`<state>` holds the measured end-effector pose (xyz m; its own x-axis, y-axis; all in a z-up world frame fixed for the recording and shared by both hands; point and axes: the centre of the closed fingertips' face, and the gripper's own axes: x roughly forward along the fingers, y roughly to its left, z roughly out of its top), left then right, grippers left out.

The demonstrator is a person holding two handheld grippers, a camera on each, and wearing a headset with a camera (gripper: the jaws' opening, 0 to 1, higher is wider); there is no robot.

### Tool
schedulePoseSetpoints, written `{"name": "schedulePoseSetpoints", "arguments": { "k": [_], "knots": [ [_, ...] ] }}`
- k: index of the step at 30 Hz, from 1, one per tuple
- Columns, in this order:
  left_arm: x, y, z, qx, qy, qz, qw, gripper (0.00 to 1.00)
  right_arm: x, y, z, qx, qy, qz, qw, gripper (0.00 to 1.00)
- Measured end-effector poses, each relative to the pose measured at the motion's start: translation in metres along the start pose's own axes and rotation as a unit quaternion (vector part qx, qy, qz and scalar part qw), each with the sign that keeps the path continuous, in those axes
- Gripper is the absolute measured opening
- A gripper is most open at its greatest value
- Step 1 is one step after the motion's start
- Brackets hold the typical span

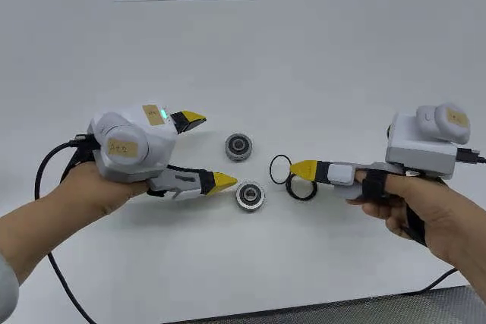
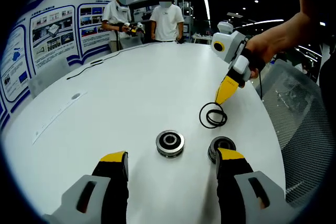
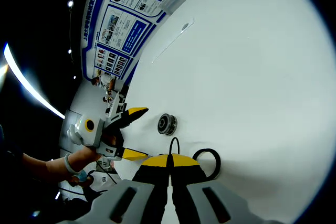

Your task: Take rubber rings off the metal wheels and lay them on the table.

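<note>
On the tabletop (image 1: 342,73), two rubber rings lie flat and touching just ahead of your right gripper (image 1: 301,170): the thin ring (image 1: 280,169) and the thicker ring (image 1: 301,187). Your right fingers are pressed together with their tips at the thin ring's rim. Whether they pinch it I cannot tell, so part them low and draw straight back, or you may drag it along.

Your left gripper (image 1: 206,149) has its fingers spread wide, grasping nothing. The far wheel (image 1: 238,146) sits just ahead between the tips, and the near wheel (image 1: 250,195) is beside the lower tip. Choose one wheel, centre it, and clamp the metal, leaving its rim free.

Both hands hold their grippers level and low, pointing inward at each other.
</note>
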<state>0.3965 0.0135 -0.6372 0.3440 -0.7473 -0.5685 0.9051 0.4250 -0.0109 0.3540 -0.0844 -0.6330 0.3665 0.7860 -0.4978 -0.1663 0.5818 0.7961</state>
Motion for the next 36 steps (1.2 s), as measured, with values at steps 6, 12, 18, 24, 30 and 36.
{"name": "schedulePoseSetpoints", "arguments": {
  "k": [6, 12, 18, 24, 30, 36],
  "knots": [
    [-0.004, -0.004, -0.003, -0.006, -0.003, -0.005, 1.0, 0.71, -0.009, -0.011, -0.005, 0.01, -0.005, -0.013, 0.9999, 0.02],
    [-0.009, -0.008, -0.005, -0.009, -0.006, -0.007, 0.9999, 0.7, -0.012, -0.019, -0.007, 0.006, -0.007, -0.025, 0.9996, 0.02],
    [-0.016, -0.012, -0.006, -0.019, -0.017, -0.008, 0.9996, 0.7, -0.013, -0.025, -0.011, -0.028, 0.003, -0.04, 0.9988, 0.02],
    [-0.021, -0.017, -0.008, -0.028, -0.023, -0.011, 0.9993, 0.7, -0.011, -0.025, -0.014, -0.053, 0.012, -0.044, 0.9976, 0.07],
    [-0.027, -0.021, -0.007, -0.039, -0.032, -0.01, 0.9987, 0.71, -0.013, -0.023, -0.015, -0.1, 0.016, -0.045, 0.9938, 0.16],
    [-0.032, -0.021, -0.009, -0.048, -0.037, -0.01, 0.9981, 0.71, -0.014, -0.022, -0.017, -0.131, 0.022, -0.047, 0.9901, 0.25]
  ]
}}
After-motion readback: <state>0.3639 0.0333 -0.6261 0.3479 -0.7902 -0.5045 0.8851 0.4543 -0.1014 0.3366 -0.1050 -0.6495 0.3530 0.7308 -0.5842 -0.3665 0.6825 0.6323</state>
